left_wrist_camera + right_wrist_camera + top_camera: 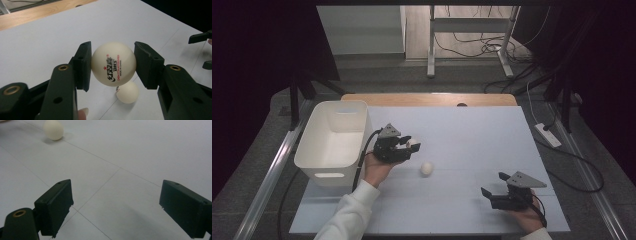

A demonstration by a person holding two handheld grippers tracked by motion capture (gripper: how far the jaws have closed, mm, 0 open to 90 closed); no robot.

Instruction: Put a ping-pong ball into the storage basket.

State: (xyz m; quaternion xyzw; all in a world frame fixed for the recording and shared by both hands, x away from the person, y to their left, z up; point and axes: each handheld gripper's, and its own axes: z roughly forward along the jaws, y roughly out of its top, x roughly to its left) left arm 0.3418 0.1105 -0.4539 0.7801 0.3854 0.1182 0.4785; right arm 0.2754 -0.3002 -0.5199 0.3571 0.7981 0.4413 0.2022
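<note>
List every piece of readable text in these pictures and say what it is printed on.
"DHS": on the held ball, upside down in the left gripper view.
"MADE IN CHINA": same ball.
A red star and more small red print: same ball, print too small to read.
Mark on the second ball: too blurred to read.

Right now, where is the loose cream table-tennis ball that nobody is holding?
In the high view the loose cream table-tennis ball lies on the white table, left of centre, just right of the left tongs, which grip a second ball.
</note>
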